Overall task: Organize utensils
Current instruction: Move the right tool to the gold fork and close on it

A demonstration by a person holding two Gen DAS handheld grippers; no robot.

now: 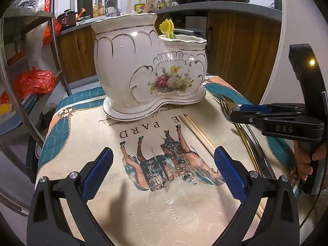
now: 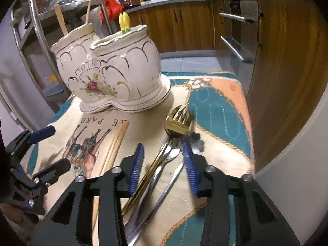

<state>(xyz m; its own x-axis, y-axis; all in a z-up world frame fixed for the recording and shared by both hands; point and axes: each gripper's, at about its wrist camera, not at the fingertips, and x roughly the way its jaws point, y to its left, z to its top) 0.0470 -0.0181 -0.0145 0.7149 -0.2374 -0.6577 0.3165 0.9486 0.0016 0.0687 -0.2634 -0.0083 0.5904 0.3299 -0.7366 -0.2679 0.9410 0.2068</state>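
Observation:
A white ceramic two-compartment utensil holder (image 1: 143, 67) with a flower print stands at the far end of the cloth; it also shows in the right wrist view (image 2: 114, 69). Yellow utensils (image 1: 167, 28) stick out of its small compartment and wooden handles (image 2: 60, 20) out of the tall one. A gold fork (image 2: 178, 121), silver cutlery (image 2: 164, 164) and wooden chopsticks (image 2: 114, 145) lie on the cloth. My right gripper (image 2: 163, 164) is open, its fingers either side of the cutlery handles. My left gripper (image 1: 164, 164) is open and empty above the horse print.
The quilted cloth (image 1: 143, 205) covers a small table with edges close on all sides. Wooden kitchen cabinets (image 2: 276, 61) stand to the right and behind. A metal shelf rack (image 1: 26, 61) with red bags stands to the left.

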